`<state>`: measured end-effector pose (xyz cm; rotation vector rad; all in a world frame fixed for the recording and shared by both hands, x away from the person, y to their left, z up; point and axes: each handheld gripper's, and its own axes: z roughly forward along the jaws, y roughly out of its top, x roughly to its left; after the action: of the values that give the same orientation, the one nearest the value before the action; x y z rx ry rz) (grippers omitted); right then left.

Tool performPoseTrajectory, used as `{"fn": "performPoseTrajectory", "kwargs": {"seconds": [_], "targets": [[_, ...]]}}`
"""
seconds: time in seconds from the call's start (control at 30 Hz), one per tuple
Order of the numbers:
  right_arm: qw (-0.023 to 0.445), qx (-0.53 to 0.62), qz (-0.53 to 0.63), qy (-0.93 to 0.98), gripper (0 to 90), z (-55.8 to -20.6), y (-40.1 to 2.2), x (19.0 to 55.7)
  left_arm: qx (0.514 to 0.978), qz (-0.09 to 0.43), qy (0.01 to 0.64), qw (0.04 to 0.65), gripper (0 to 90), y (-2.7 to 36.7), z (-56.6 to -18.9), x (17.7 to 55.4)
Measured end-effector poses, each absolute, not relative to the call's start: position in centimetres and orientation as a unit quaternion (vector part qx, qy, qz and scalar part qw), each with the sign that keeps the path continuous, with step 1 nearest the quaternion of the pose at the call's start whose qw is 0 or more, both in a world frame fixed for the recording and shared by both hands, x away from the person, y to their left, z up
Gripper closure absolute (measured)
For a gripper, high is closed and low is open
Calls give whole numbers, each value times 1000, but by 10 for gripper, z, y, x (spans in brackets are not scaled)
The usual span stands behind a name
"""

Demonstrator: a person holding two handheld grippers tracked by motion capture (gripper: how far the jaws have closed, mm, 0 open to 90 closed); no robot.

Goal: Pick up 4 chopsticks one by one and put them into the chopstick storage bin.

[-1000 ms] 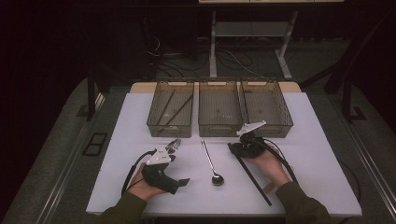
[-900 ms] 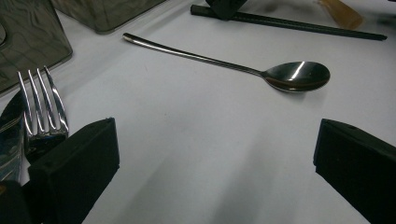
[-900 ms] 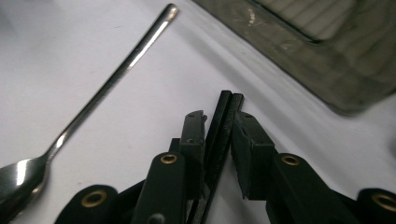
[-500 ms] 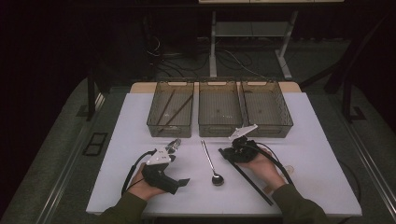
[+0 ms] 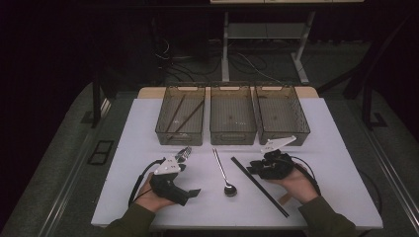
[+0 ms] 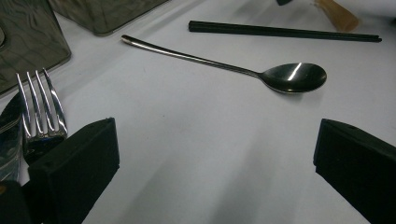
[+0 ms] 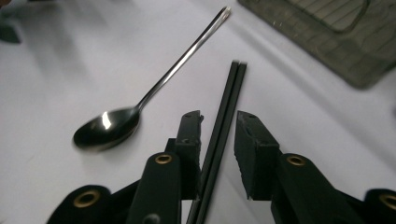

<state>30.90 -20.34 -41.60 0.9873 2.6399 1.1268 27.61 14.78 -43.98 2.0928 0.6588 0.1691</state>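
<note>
- The pair of black chopsticks (image 5: 260, 186) lies flat on the white desk (image 5: 346, 148), side by side and running from near the middle bin toward the near right edge; in the right gripper view it (image 7: 219, 135) passes between the jaws.
- The right hand-held gripper (image 7: 218, 140) straddles the chopsticks with its jaws narrow. They have just been opening a little, and a gap shows on the right side, so the pads do not look clamped.
- The step in hand looks like picking up the chopsticks, probably for the far-left bin (image 5: 181, 116), which already holds dark sticks.
- The next move calls for closing squarely on both sticks together, then lifting level so that neither slips out.
- The spoon (image 5: 225, 174) lies just left of the chopsticks, apart from them.
- The left hand-held gripper (image 6: 215, 154) rests near left with jaws wide and nothing between them, beside a fork (image 6: 41, 112).
- The middle bin (image 5: 232, 116) and right bin (image 5: 281, 114) look nearly bare.
</note>
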Motion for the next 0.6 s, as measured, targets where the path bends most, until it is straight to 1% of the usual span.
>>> {"fn": "performPoseTrajectory", "kwargs": {"seconds": [0.1, 0.33, 0.6], "targets": [[46, 320, 365, 873, 735, -418, -210, 297, 849, 68, 267, 452, 0, 148, -440, 276], [49, 327, 349, 877, 782, -429, -230, 279, 849, 69, 267, 451, 0, 147, -440, 276], [39, 330, 348, 877, 800, -434, -230, 278, 849, 70, 268, 451, 0, 147, -440, 276]]}}
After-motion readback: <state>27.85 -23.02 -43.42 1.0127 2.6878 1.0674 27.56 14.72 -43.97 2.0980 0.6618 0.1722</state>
